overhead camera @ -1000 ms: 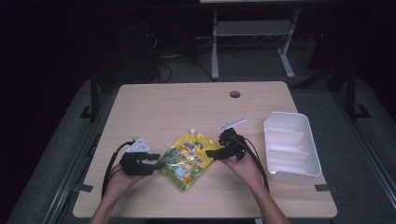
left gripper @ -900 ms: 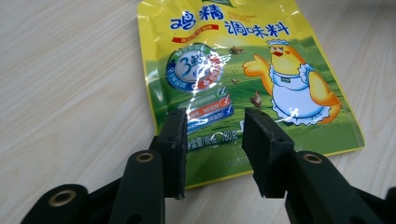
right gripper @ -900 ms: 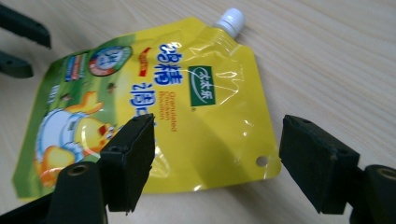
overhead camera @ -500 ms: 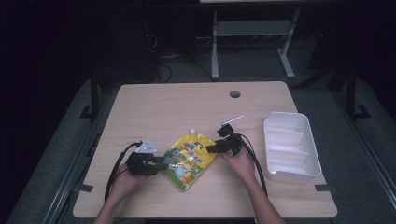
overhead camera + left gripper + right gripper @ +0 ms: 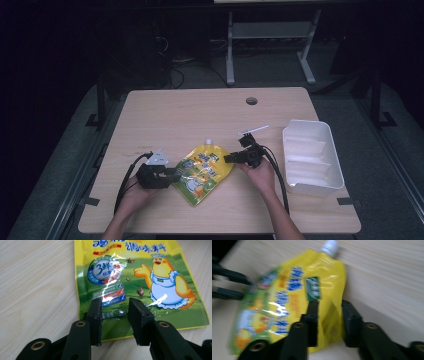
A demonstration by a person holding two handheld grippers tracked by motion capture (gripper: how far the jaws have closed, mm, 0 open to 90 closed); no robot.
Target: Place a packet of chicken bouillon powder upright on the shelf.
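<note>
Dark room; wooden table [image 5: 190,115]; metal stand [image 5: 270,37] behind.

Yellow-green pouch [image 5: 202,170] with cartoon chick, white cap [image 5: 330,245], white tray [image 5: 327,163]

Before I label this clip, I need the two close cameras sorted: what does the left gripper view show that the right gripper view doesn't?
Left gripper view: the pouch's printed front, sharp, with an aproned chick and a blue "3" badge, and its bottom edge between open jaws. Right gripper view: the white cap and, farther off, the left gripper; the print is blurred. Both: the yellow pouch lying on the wooden table, with open jaws at its edge.
</note>
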